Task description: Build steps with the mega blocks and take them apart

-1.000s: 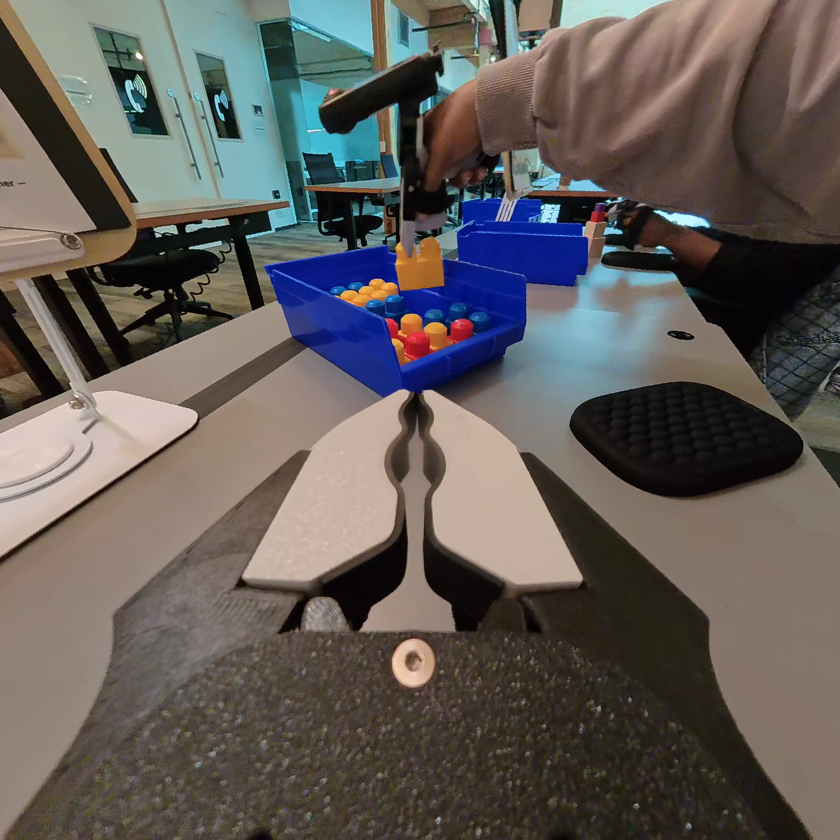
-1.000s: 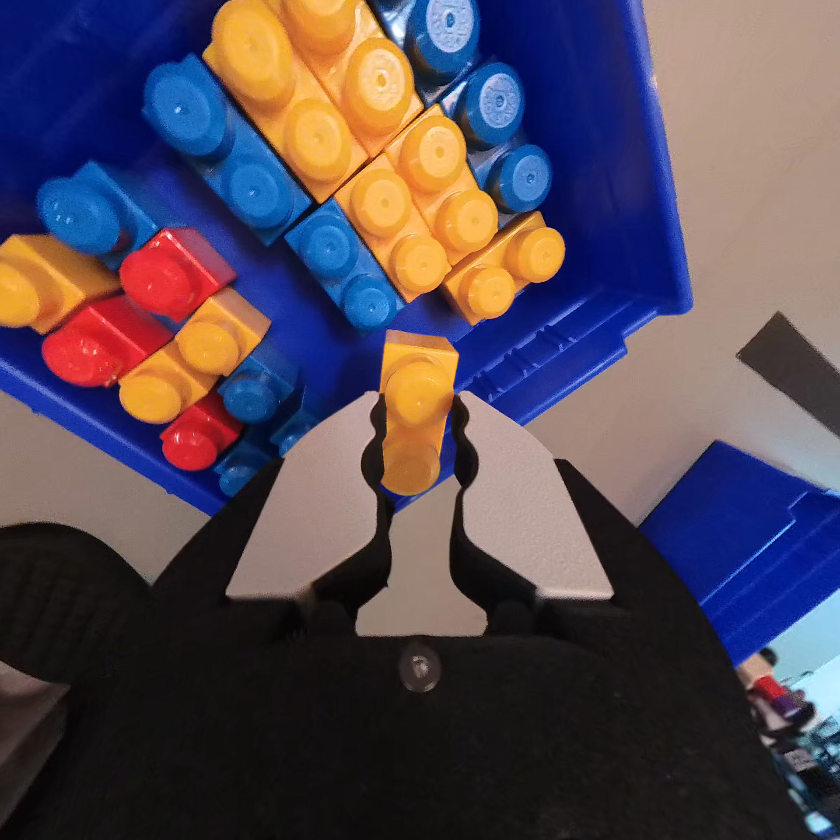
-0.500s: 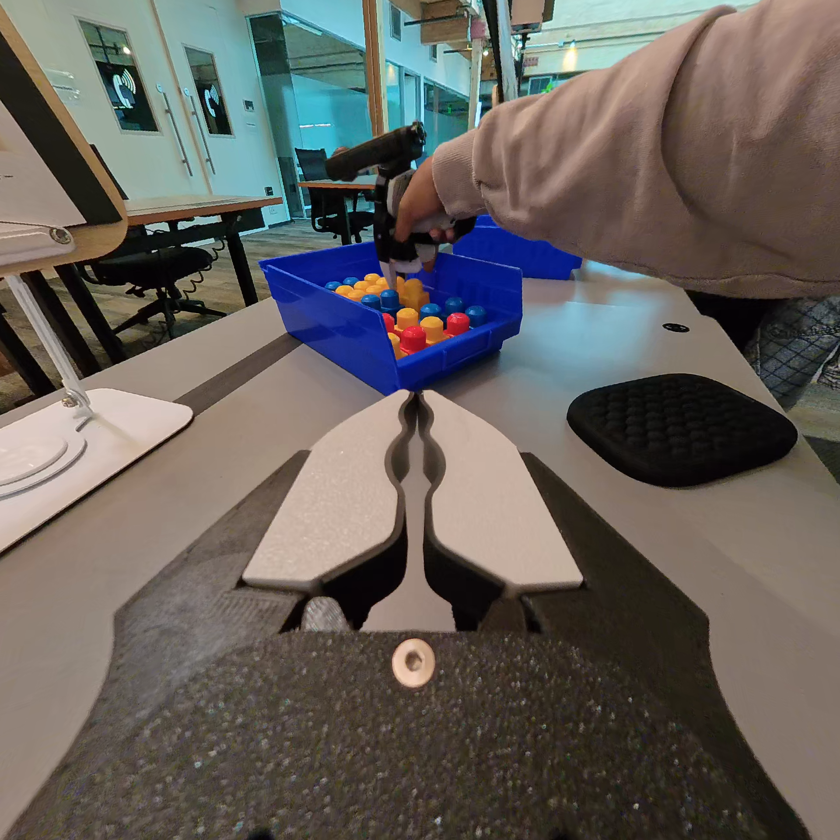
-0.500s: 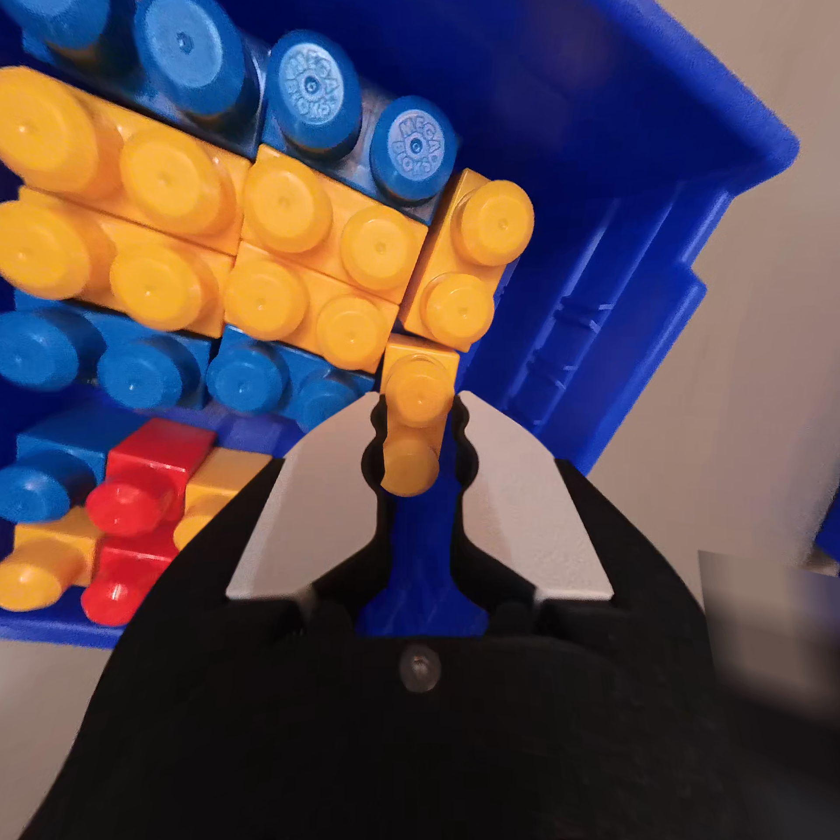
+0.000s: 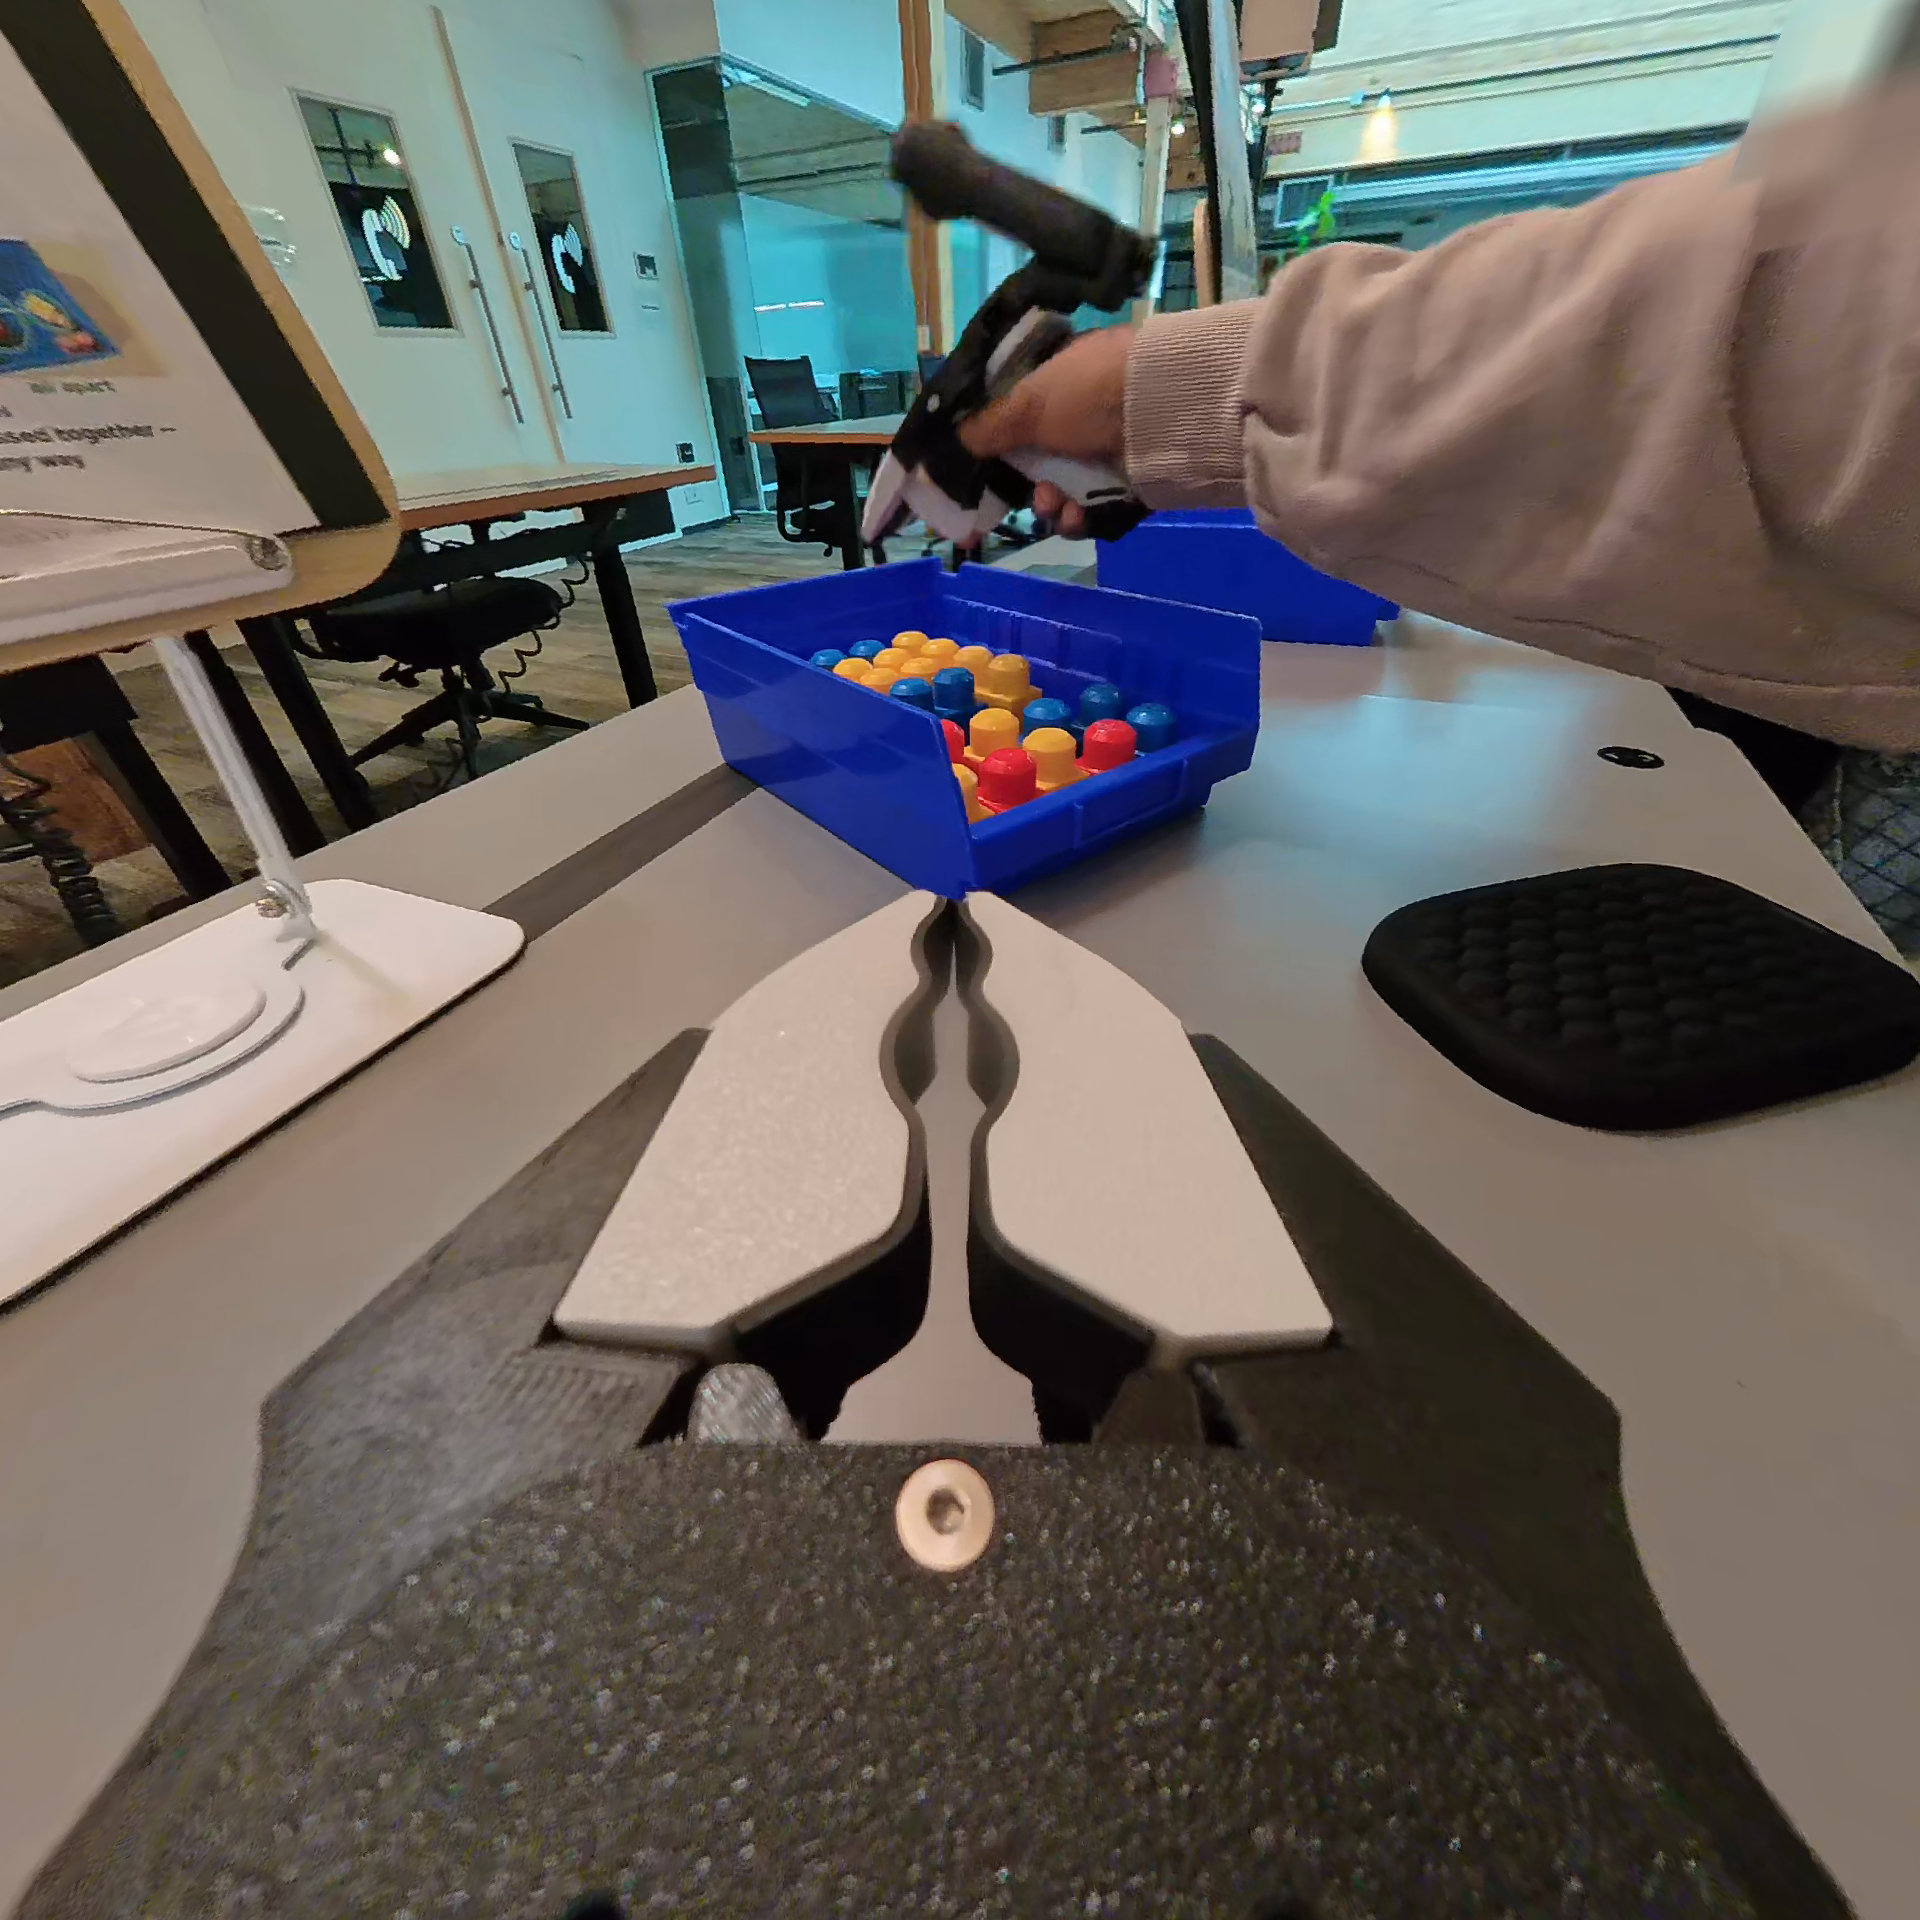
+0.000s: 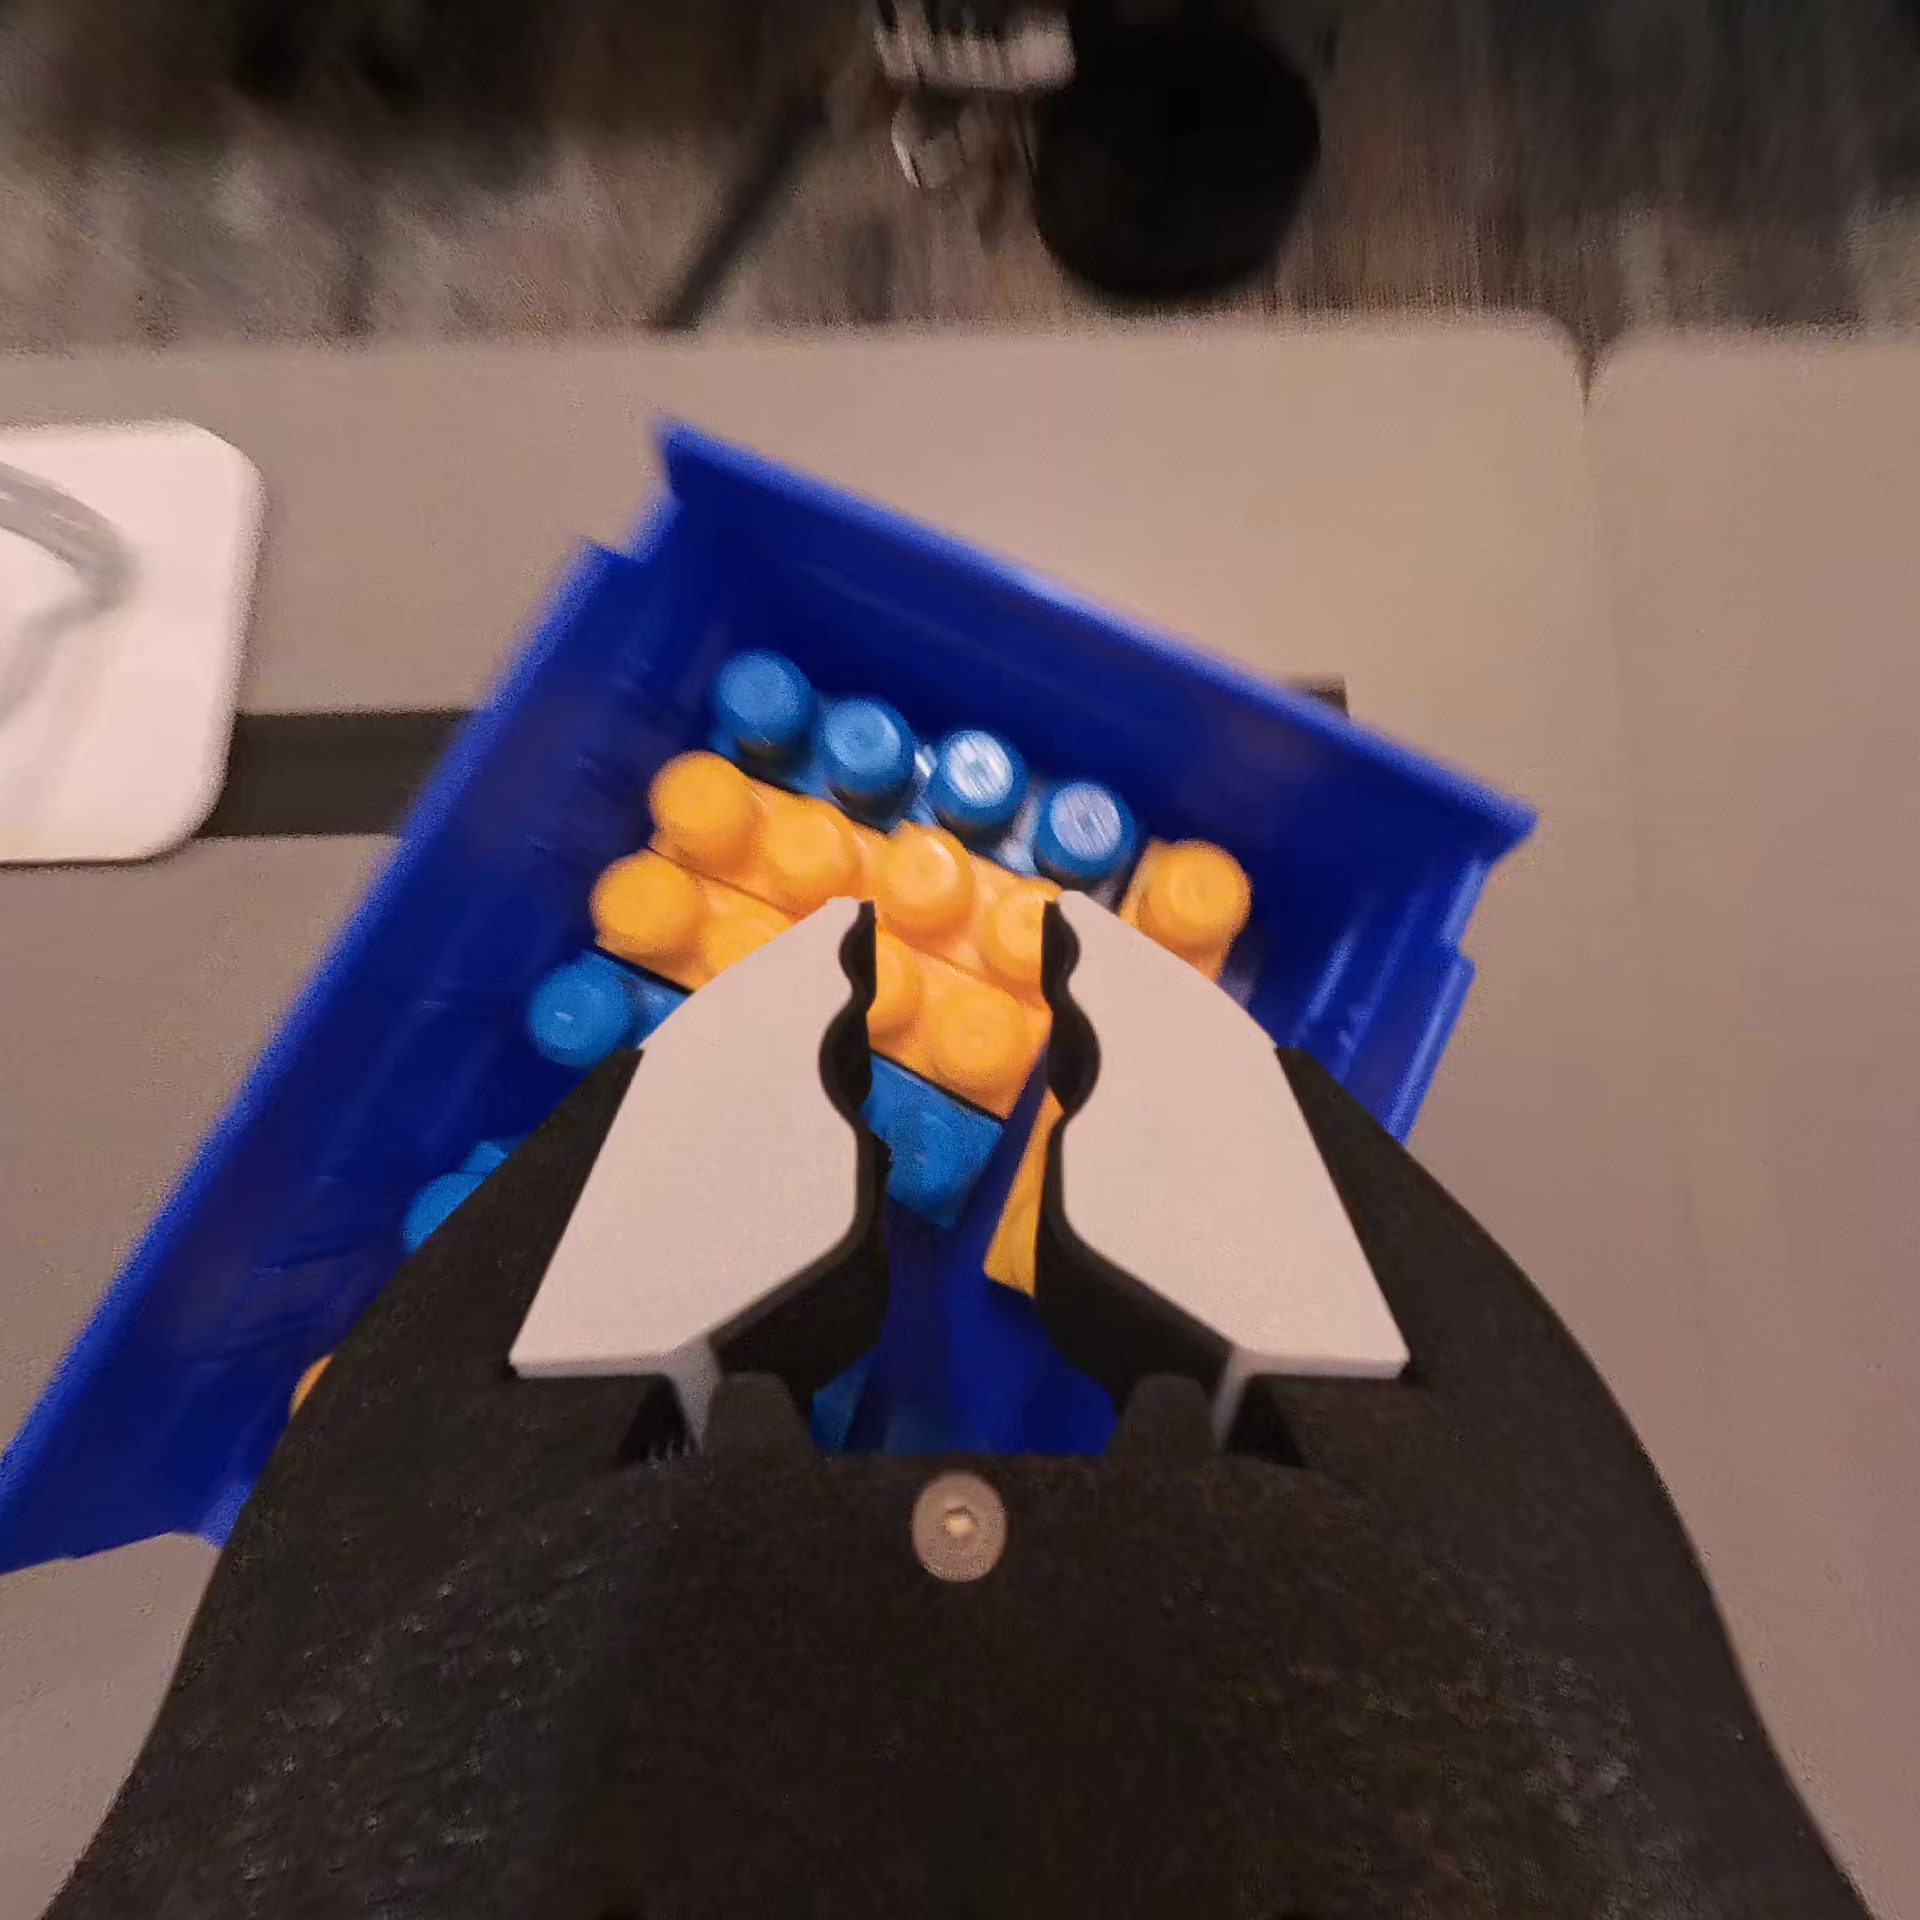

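Note:
A blue bin (image 5: pixel 862 748) on the grey table holds several yellow, blue and red mega blocks (image 5: pixel 997 717). My left gripper (image 5: pixel 951 914) is shut and empty, low over the table just in front of the bin's near corner. My right gripper (image 6: pixel 951 914) is open and empty above the bin (image 6: pixel 1195 727), over rows of yellow blocks (image 6: pixel 935 997) and blue blocks (image 6: pixel 862 738). A yellow block (image 6: pixel 1023 1195) lies in the bin under its right finger. In the left wrist view the right gripper (image 5: pixel 894 509) is held by a hand above the bin's far side.
A black dimpled pad (image 5: pixel 1631 987) lies on the table to the right. A white stand base (image 5: pixel 208 1018) with an instruction board (image 5: pixel 135 343) is at the left. A second blue bin (image 5: pixel 1226 571) sits behind. The person's sleeve (image 5: pixel 1558 447) reaches across from the right. My hands' fingertips stand some 45 cm from each other.
My right gripper lowered the yellow block into the bin, opened and let it go, then rose and tilted back. My left gripper stayed shut in place.

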The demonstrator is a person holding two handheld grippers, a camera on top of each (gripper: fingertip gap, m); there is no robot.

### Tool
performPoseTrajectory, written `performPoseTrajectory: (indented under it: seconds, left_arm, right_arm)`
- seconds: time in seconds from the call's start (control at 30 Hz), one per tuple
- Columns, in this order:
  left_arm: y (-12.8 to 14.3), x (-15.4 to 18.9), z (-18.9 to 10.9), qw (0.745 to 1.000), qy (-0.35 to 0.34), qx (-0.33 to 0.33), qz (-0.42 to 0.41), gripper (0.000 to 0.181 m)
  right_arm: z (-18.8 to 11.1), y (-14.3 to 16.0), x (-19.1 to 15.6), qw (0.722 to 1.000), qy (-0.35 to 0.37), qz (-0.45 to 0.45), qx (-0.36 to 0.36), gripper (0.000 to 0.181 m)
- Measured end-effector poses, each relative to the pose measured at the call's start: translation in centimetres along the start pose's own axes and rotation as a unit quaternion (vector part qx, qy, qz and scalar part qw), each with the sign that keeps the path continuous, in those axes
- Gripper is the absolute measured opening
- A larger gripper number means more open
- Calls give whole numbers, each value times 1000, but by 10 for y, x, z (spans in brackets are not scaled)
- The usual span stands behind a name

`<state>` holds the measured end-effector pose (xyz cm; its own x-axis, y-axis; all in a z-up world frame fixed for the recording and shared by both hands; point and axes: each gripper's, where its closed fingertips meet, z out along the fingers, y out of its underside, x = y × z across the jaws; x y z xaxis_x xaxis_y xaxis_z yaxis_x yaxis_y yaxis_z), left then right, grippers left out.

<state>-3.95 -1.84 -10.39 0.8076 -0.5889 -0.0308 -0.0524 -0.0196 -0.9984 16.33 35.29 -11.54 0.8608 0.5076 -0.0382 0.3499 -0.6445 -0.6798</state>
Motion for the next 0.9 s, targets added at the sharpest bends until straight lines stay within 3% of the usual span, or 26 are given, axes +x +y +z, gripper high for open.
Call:
performPoseTrajectory:
  seconds: [0.1,0.23,0.37,0.47,0.57,0.67,0.8,0.9]
  left_arm:
    - [-1,-7,-1,1000,-17,4,-1,0]
    - [-2,-15,-3,999,-40,10,0,0]
    - [0,-20,-4,998,-54,7,2,0]
    - [3,-24,-4,998,-68,4,9,0]
    - [7,-28,-4,996,-82,-4,18,0]
    - [9,-31,-5,996,-90,-7,20,0]
    - [12,-32,-5,996,-92,-11,19,0]
    - [15,-29,-2,996,-86,-18,22,0]
  right_arm:
    - [-34,-28,-32,992,-40,-43,111,28]
    - [-88,-37,-82,963,-79,-91,241,22]
    - [-132,-14,-125,932,-95,-119,330,0]
    - [-153,20,-127,918,-44,-106,379,0]
    - [-160,71,-111,912,57,-124,386,0]
    - [-161,129,-81,924,118,-79,355,1]
    - [-147,190,-33,946,156,-6,283,35]
    - [-129,198,-25,961,115,43,249,65]
